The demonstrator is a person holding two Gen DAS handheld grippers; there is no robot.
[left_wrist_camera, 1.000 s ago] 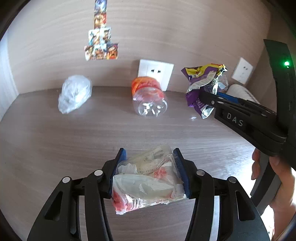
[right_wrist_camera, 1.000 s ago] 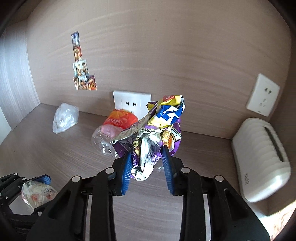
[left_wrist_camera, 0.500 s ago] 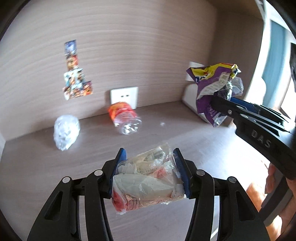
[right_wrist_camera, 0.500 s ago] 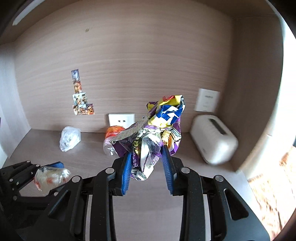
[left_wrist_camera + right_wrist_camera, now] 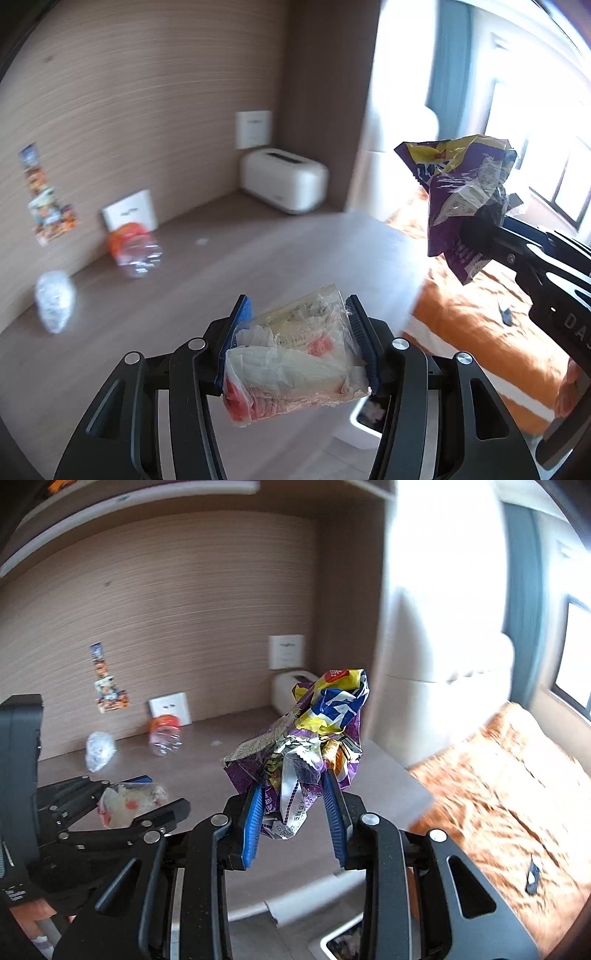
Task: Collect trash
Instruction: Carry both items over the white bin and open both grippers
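At the far left of the desk (image 5: 184,295) a crumpled clear plastic wad (image 5: 55,301) lies near the back wall; just right of it a clear bottle with an orange label (image 5: 135,247) lies on its side below a wall socket (image 5: 130,211); both look like trash not yet collected; further right a white toaster-like appliance (image 5: 284,181) sits in the corner, no part of the job; the left gripper (image 5: 301,341) is closed about halfway on a clear bag of tissue scraps (image 5: 295,358), its blue pads pressing both sides so the soft bundle cannot slip while carried; it points down at a slant over the desk's front edge; to its right the right gripper (image 5: 295,805) is clamped narrow on a crumpled purple snack wrapper (image 5: 314,734), pinched at its lower end so the bulk stands clear above the jaws; it too tilts downward, out past the desk corner toward the orange bedding (image 5: 498,794); low in both views a white-rimmed bin (image 5: 332,941) shows beneath the grippers, likely where both loads are meant to drop; a person's fingers (image 5: 570,387) show on the right handle
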